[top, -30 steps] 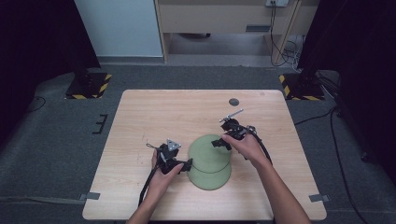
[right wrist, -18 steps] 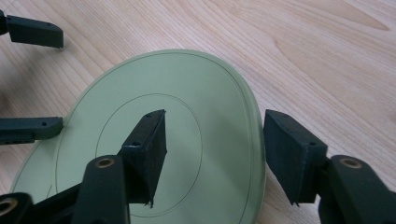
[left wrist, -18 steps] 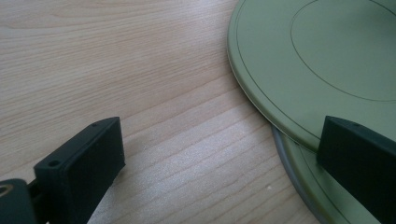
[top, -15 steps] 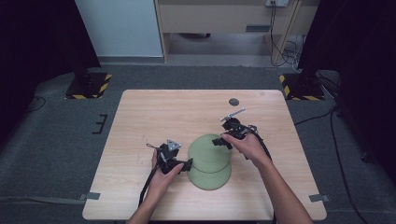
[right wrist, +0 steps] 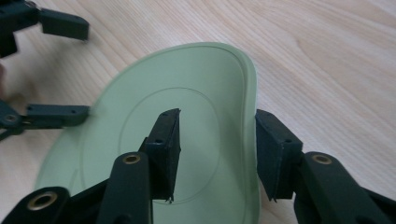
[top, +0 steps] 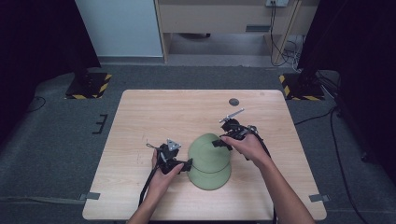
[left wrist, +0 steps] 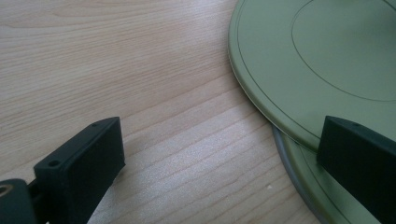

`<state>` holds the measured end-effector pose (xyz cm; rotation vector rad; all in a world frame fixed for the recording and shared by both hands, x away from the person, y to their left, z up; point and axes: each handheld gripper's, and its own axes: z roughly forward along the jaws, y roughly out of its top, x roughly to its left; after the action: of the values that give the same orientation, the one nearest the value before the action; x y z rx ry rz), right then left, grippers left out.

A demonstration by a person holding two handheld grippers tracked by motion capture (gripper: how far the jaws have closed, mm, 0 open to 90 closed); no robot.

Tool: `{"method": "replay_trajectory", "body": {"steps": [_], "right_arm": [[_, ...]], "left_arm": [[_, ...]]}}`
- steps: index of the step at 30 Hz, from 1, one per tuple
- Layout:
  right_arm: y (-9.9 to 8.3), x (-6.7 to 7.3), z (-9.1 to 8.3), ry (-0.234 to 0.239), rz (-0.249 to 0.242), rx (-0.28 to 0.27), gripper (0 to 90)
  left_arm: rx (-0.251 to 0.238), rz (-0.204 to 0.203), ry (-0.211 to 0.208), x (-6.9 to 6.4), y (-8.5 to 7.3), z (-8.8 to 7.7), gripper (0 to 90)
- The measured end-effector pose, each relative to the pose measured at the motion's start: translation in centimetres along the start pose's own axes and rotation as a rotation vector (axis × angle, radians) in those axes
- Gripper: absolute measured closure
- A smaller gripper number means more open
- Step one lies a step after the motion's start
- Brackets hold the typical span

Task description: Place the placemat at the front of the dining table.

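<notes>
Two green plates lie overlapped on the wooden table (top: 154,112), the upper plate (top: 210,149) resting partly on the lower plate (top: 212,179). My right gripper (top: 218,141) straddles the upper plate's far rim. In the right gripper view one jaw is over the plate (right wrist: 140,121) and the other outside its rim; the right gripper (right wrist: 217,140) has just been closing, with a small gap still showing. My left gripper (top: 189,163) stands open at the plates' left edge. In the left gripper view one jaw is over bare wood and the other over the upper plate (left wrist: 327,60), above the lower plate (left wrist: 308,186).
A small dark disc (top: 234,101) lies near the table's far edge. Yellow-and-black striped bases (top: 88,84) (top: 299,86) stand on the floor beyond the far corners. The left gripper (right wrist: 65,70) shows at the right gripper view's upper left.
Both hands and both plates stay where they were; the high view shows no clear difference.
</notes>
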<state>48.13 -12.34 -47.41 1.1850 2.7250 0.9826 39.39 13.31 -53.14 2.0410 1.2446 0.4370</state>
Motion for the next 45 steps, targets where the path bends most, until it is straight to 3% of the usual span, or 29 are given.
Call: {"method": "replay_trajectory", "body": {"steps": [15, 20, 29, 40, 45], "right_arm": [[-0.1, -0.1, 0.0, -0.092, -0.038, -0.026, 78.2], [-0.2, 0.1, 0.0, -0.093, -0.05, -0.043, 83.4], [0.0, 0.5, -0.8, -0.091, -0.059, -0.065, 85.3], [0.8, 1.4, -3.0, -0.048, -0.059, -0.118, 85.5], [1.4, 1.9, -3.9, -0.042, -0.087, -0.127, 85.6]], "left_arm": [[0.0, 0.001, 0.003, 0.0, -0.1, 0.0, 0.0], [0.0, 0.004, 0.007, 0.0, -0.1, 0.0, 0.1], [0.001, 0.002, 0.007, -0.1, -0.1, -0.1, 1.3], [0.0, 0.001, 0.007, 0.0, -0.1, -0.2, 2.0], [-0.013, -0.013, 0.005, 0.6, -0.1, -0.6, 2.5]]}}
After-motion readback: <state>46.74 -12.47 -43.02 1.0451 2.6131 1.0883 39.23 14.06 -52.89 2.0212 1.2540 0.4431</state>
